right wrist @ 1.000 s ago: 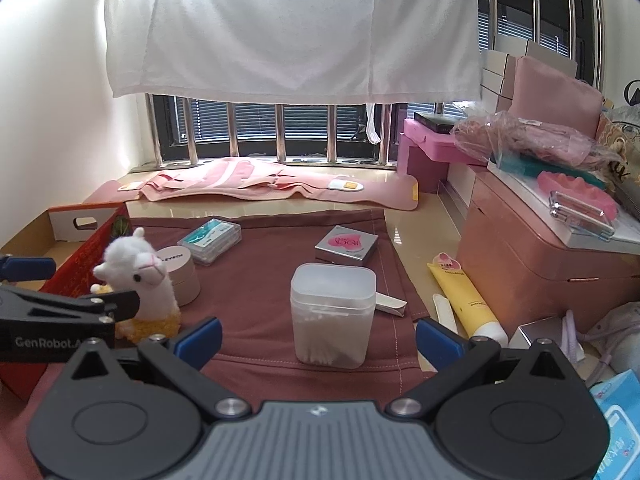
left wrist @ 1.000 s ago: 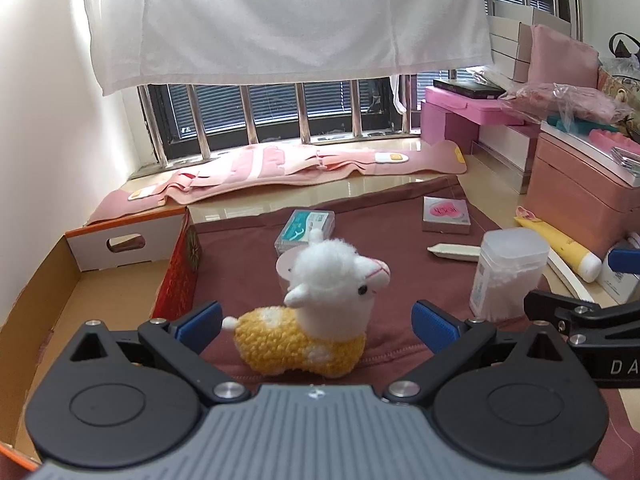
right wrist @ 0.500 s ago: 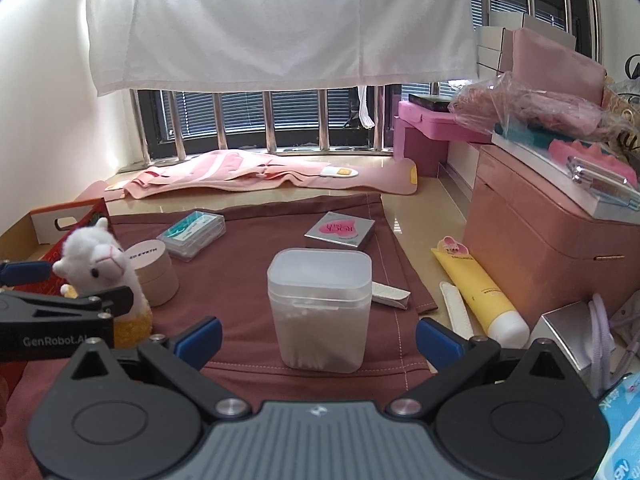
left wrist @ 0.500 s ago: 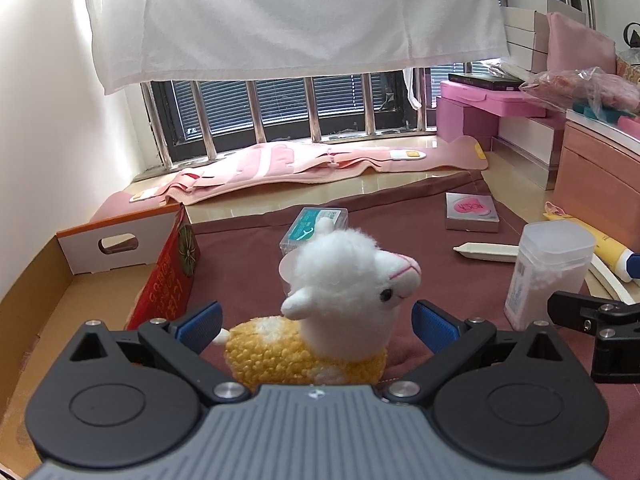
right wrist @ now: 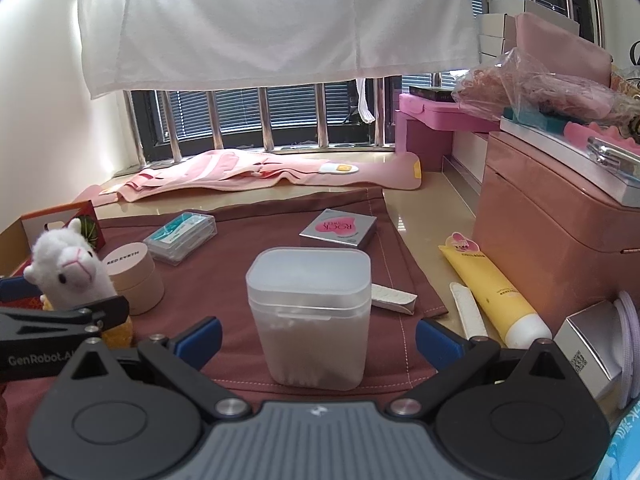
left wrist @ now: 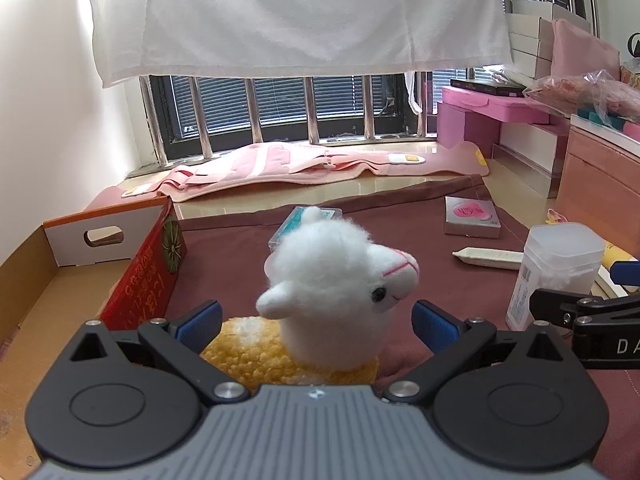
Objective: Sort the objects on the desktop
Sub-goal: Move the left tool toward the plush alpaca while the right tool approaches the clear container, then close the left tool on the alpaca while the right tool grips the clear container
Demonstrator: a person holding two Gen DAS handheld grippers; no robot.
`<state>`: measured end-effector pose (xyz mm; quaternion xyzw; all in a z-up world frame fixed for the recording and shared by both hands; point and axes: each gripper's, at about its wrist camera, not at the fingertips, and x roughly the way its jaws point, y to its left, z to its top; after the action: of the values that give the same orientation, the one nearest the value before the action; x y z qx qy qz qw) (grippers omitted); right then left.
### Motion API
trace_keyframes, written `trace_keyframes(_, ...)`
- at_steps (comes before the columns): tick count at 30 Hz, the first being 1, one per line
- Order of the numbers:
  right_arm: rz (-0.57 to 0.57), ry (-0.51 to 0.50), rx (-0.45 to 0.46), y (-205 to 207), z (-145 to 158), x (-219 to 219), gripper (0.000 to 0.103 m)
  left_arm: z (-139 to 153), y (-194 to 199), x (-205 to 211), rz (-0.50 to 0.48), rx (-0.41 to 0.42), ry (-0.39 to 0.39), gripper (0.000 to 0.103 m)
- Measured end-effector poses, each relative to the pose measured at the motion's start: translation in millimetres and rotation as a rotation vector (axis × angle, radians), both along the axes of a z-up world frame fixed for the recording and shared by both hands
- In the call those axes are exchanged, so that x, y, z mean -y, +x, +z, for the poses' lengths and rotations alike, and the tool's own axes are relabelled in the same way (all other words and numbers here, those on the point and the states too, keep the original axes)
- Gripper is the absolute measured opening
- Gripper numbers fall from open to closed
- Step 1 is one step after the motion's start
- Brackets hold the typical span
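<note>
Your maroon cloth [right wrist: 248,240] covers the tan sill below the barred window and white curtain [right wrist: 260,20]. At its left edge sits the cardboard box [left wrist: 48,276], its red flap bearing writing too small to read. Your right gripper [right wrist: 316,338] stands wide around the frosted container [right wrist: 308,316] on the cloth, not touching. Your left gripper [left wrist: 316,322] stands wide around the plush alpaca [left wrist: 320,296]. Behind it, the round jar [right wrist: 134,268] reads "RED EARTH"; the flat square box [right wrist: 338,229] reads "ROCK".
</note>
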<state>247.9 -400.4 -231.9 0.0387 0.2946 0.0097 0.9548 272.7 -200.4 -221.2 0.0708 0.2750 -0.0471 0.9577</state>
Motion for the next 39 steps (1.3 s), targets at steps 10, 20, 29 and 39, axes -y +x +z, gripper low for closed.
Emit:
trace_keyframes(10,-0.001,0.005,0.011,9.2,-7.7,1.1,0.103,-3.0,1.3,-1.9,0.006,0.012,-0.042,0.103)
trace_keyframes(20,0.004,0.005,0.020,16.0,-9.1,-1.0,0.103,-5.5,-1.2,-2.5,0.010,0.037,-0.058,0.103)
trace_keyframes(29,-0.006,0.006,0.019,20.1,-9.6,-3.0,0.102,-3.5,-2.0,-2.9,0.002,0.058,-0.065,0.100)
trace_keyframes(39,-0.021,0.013,0.013,20.5,-10.2,-3.3,0.093,-5.7,-1.6,-3.4,-0.019,0.055,-0.065,0.065)
